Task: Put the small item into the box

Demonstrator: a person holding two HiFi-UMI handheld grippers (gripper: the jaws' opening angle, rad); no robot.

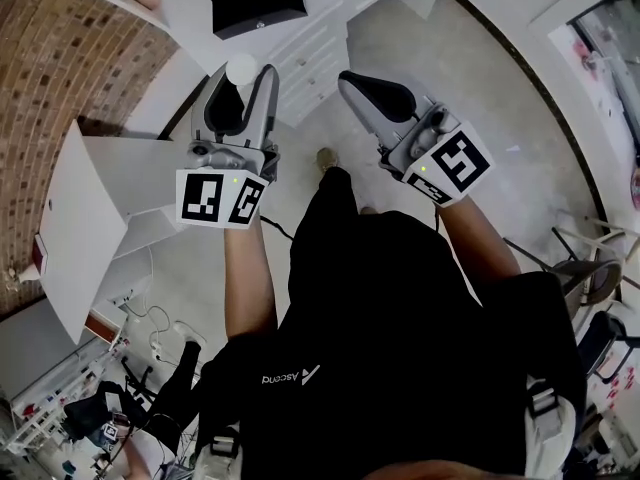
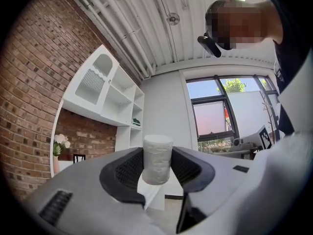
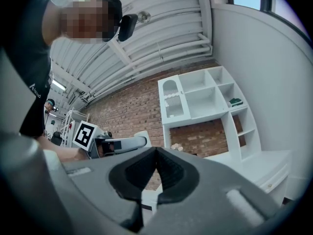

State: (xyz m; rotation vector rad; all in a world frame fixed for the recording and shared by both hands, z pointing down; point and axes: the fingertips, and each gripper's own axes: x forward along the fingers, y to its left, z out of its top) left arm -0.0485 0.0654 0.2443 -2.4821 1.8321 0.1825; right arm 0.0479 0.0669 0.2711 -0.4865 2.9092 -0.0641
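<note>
A black shirt [image 1: 400, 348] fills the lower part of the head view, worn by the person looking down past their own chest. Two bare forearms reach forward from it, each hand gripping a grey tool.

The left tool [image 1: 241, 80] carries a cube with black and white square markers [image 1: 220, 198] at its near end. Its jaws are closed on the small item [image 1: 241, 68], a white cylinder. In the left gripper view the small item [image 2: 157, 158] stands upright between the dark ribbed pads [image 2: 128, 170], touching both. It is held up in the air, not resting on anything.

The right tool [image 1: 352, 80] sits just beside the left one, apart from it, with its own marker cube [image 1: 455, 166]. In the right gripper view, the right tool's [image 3: 156, 154] jaws are pressed together at the tips with nothing between them.

A brick wall [image 1: 60, 78] rises at the left. A white shelf unit [image 2: 105, 94] stands against it. Pale grey floor [image 1: 470, 88] lies beyond the tools.
</note>
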